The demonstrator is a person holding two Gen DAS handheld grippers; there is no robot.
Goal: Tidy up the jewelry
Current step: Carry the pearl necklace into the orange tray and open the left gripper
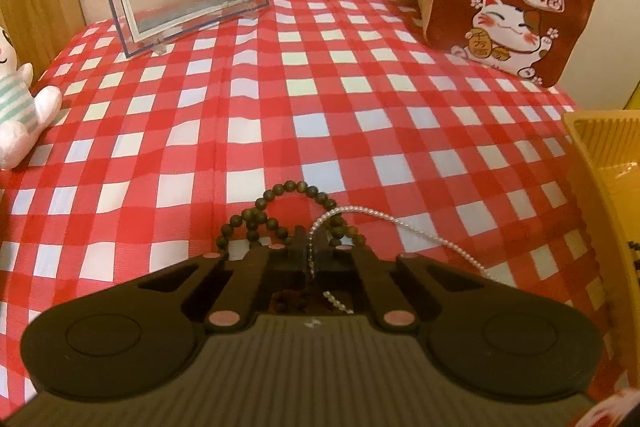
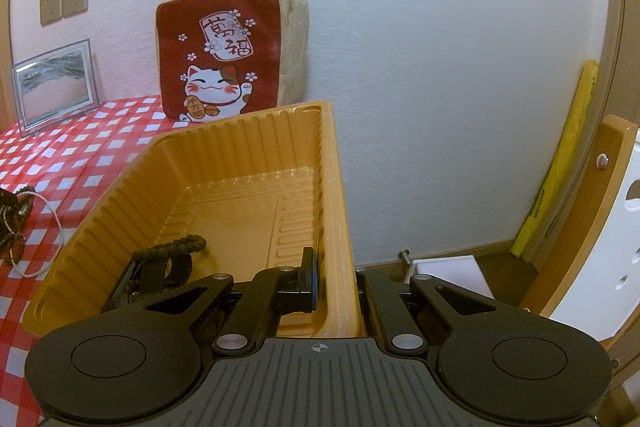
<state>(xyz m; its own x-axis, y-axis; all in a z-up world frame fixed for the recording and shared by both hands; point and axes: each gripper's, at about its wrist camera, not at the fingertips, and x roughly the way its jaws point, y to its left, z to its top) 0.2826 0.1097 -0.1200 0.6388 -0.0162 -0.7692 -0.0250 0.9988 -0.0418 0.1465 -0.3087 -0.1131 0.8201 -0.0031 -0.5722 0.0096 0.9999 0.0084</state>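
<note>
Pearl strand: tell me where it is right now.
In the left wrist view, the pearl strand lies low and central on the checked cloth, pinched in the left tongs beside the dark bead bracelet, trailing right toward the orange tray.

One tray (image 2: 224, 155), one pearl strand (image 1: 384, 219), two dark bead bracelets (image 1: 288, 211) (one in tray).

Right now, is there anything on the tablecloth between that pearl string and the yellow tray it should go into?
Nothing visible does. The left gripper is shut on the pearl string, and only bare checked tablecloth lies between it and the yellow tray. The right gripper clamps the tray's far wall.
</note>
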